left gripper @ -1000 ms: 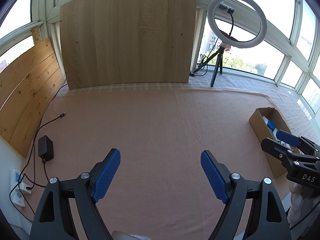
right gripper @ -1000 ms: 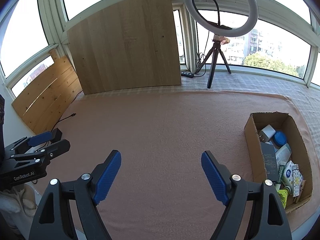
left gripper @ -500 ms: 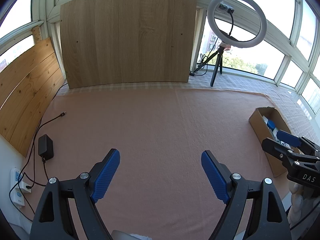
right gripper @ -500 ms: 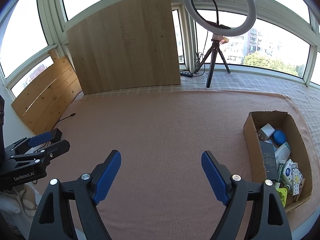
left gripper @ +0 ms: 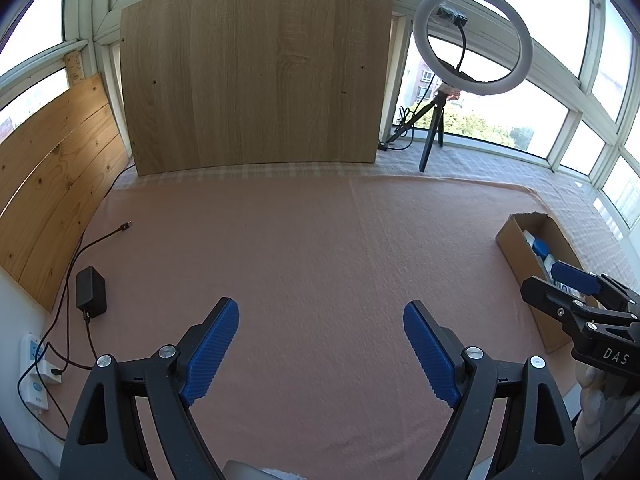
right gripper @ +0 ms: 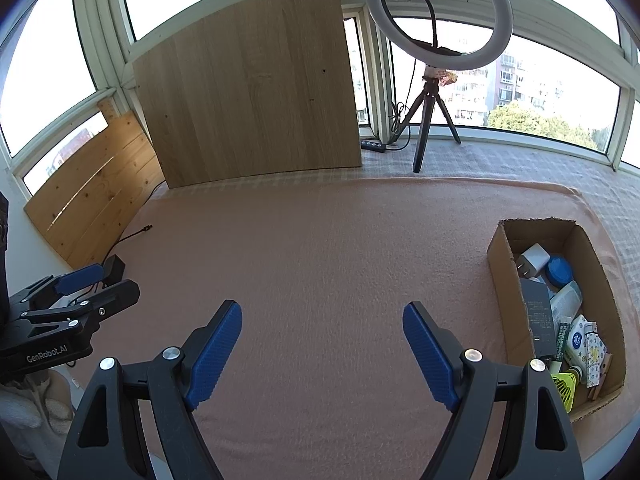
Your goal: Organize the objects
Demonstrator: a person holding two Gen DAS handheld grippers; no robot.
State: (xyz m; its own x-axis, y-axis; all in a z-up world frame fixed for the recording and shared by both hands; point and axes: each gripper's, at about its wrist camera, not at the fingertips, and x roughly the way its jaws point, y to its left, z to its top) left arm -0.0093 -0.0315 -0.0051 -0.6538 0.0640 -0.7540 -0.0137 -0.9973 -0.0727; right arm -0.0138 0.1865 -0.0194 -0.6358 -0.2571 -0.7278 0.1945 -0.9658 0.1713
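Observation:
A cardboard box [right gripper: 500, 276] stands at the right of the pink cloth [right gripper: 320, 248], filled with several small items: a white charger [right gripper: 532, 258], a blue lid [right gripper: 560, 270], a black box [right gripper: 540, 316], a white bottle [right gripper: 566, 300]. The box also shows in the left wrist view [left gripper: 516, 248]. My right gripper [right gripper: 322, 340] is open and empty above the cloth, left of the box. My left gripper [left gripper: 320, 340] is open and empty above the cloth's near middle. Each gripper shows in the other's view, the left [right gripper: 76, 284] and the right [left gripper: 560, 280].
A wooden board [left gripper: 256, 72] leans at the back, a plank panel [left gripper: 52, 184] along the left. A ring light on a tripod [left gripper: 472, 40] stands at the back right. A black adapter [left gripper: 91, 292] with cable and a white power strip [left gripper: 34, 372] lie at the left edge.
Both grippers stay open and almost still. The right view has shifted very slightly, the box sitting a touch more to the left.

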